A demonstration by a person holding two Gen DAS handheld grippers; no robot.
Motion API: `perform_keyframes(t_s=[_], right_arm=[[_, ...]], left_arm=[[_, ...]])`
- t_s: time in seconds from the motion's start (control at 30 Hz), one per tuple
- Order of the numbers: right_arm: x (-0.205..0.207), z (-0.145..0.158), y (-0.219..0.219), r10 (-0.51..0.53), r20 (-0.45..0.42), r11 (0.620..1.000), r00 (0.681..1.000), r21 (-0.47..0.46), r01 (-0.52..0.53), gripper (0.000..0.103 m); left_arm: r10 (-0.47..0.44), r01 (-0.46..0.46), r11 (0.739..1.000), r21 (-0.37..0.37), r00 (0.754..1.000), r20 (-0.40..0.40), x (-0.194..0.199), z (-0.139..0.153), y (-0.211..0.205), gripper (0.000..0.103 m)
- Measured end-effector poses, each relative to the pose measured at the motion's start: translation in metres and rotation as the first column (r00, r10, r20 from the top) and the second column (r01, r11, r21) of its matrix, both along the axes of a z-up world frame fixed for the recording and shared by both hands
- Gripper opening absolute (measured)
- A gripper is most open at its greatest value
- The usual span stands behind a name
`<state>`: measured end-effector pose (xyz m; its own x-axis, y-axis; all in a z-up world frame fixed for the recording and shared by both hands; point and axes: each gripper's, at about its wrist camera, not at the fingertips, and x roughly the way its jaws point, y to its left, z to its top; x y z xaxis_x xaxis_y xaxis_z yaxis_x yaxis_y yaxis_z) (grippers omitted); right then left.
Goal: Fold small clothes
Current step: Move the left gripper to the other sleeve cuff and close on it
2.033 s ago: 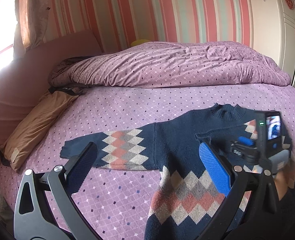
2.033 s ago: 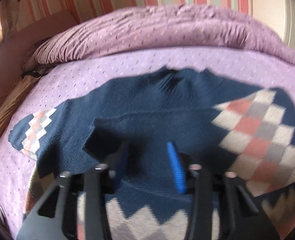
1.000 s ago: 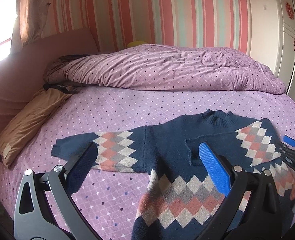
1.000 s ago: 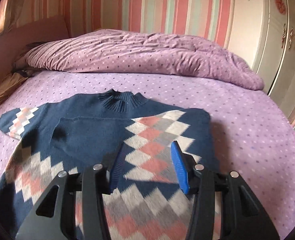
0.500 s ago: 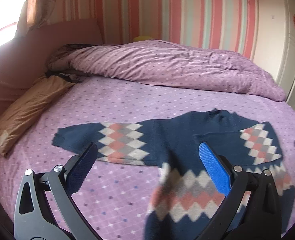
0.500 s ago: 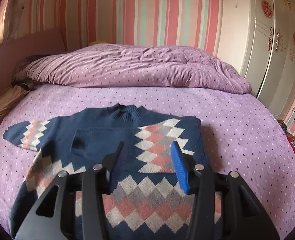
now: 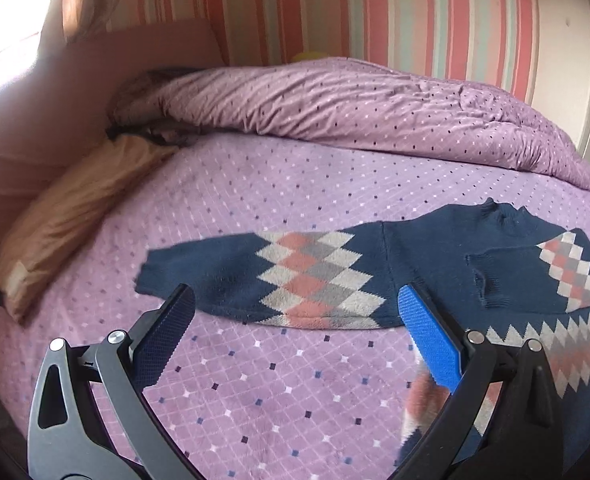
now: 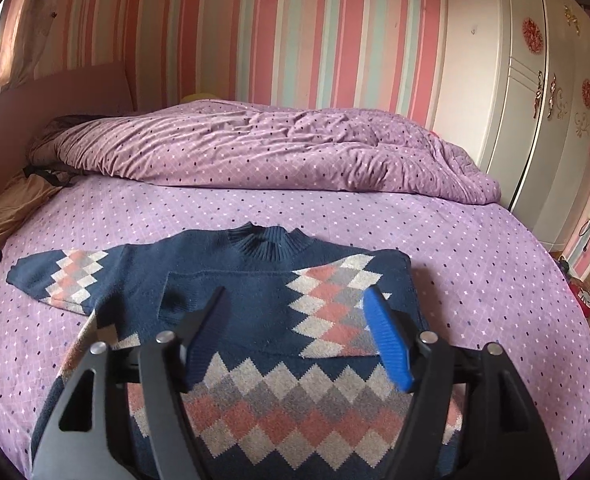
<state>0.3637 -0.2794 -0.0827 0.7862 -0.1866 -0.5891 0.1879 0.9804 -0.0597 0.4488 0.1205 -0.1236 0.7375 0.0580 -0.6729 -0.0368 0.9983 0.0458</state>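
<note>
A navy sweater (image 8: 263, 280) with pink, grey and cream diamonds lies flat on the purple bed (image 8: 475, 264). Its right sleeve is folded across the chest; its left sleeve (image 7: 279, 276) stretches out to the side. In the left wrist view my left gripper (image 7: 295, 320) hovers open just short of that outstretched sleeve, nothing between its blue pads. My right gripper (image 8: 299, 312) hangs above the sweater's chest, its jaws opening, with nothing held between them.
A rumpled purple duvet (image 8: 263, 148) lies heaped along the far side of the bed. A tan pillow (image 7: 71, 208) rests at the left by the pink headboard. White wardrobe doors (image 8: 543, 92) stand at the right beyond the bed's edge.
The left gripper has swung left toward the outstretched sleeve. The right gripper has risen and pulled back from the sweater, and its jaws have widened.
</note>
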Motion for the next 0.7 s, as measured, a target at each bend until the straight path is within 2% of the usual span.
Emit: perform_keyframes(t_s=[0.1, 0.23, 0.43, 0.57, 0.7], right_arm=[[0.0, 0.0, 0.007, 0.01, 0.003, 1.0, 1.0, -0.01, -0.01, 0.07], [0.004, 0.0, 0.021, 0.027, 0.004, 0.999, 1.0, -0.028, -0.027, 0.07], [0.012, -0.008, 0.033, 0.027, -0.005, 0.999, 1.0, -0.041, -0.028, 0.07], [0.018, -0.015, 0.038, 0.034, -0.02, 0.997, 0.999, -0.063, -0.035, 0.07], [0.023, -0.023, 0.043, 0.034, -0.035, 0.994, 0.999, -0.104, -0.037, 0.07]], left_arm=[[0.014, -0.014, 1.0, -0.019, 1.0, -0.022, 0.012, -0.017, 0.024, 0.1], [0.011, -0.015, 0.993, -0.115, 0.999, -0.04, 0.024, -0.04, 0.066, 0.1], [0.044, -0.06, 0.982, -0.18, 0.995, -0.092, 0.049, -0.082, 0.122, 0.1], [0.043, -0.073, 0.952, -0.296, 0.993, -0.109, 0.063, -0.11, 0.159, 0.1], [0.064, -0.1, 0.92, -0.38, 0.992, -0.107, 0.073, -0.127, 0.185, 0.1]])
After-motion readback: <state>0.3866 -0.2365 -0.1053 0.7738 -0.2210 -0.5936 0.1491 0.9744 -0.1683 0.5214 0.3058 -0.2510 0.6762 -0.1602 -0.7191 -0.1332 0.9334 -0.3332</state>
